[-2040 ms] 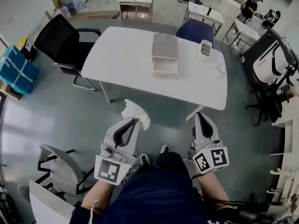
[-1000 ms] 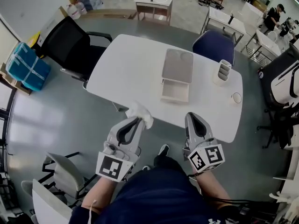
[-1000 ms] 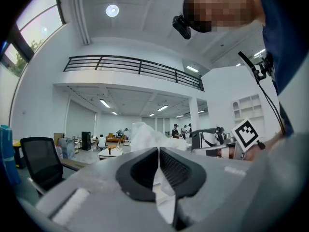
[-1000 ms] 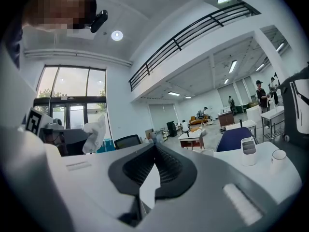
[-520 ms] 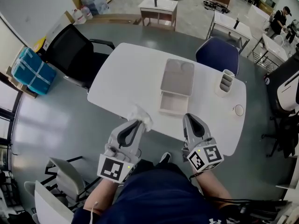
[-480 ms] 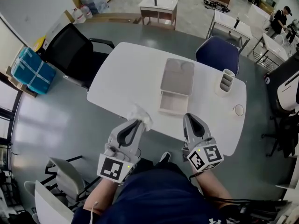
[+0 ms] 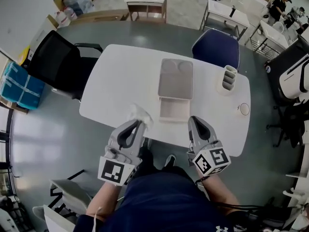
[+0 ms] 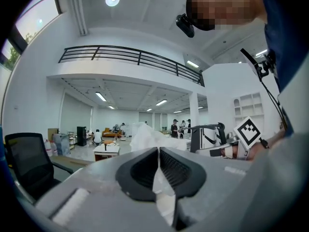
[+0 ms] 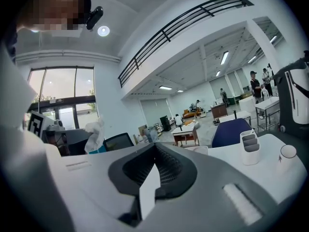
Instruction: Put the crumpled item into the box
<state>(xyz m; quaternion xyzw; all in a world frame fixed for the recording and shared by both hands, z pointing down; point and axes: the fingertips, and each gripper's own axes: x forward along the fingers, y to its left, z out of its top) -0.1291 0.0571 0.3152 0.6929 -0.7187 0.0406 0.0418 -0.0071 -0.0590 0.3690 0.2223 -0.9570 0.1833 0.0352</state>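
left claw (image 7: 138, 123) clenched on crumpled item (image 7: 136, 113), protruding past tips | right claw (image 7: 195, 121) closed

The white surface (image 7: 120, 76) with rounded corners carries an open white box (image 7: 174, 110) close to its near edge, with a flat grey lid (image 7: 176, 79) lying just beyond and touching it. To the right stand a white compartmented holder (image 7: 226, 79) and, nearer the edge, a small round object (image 7: 241, 109)
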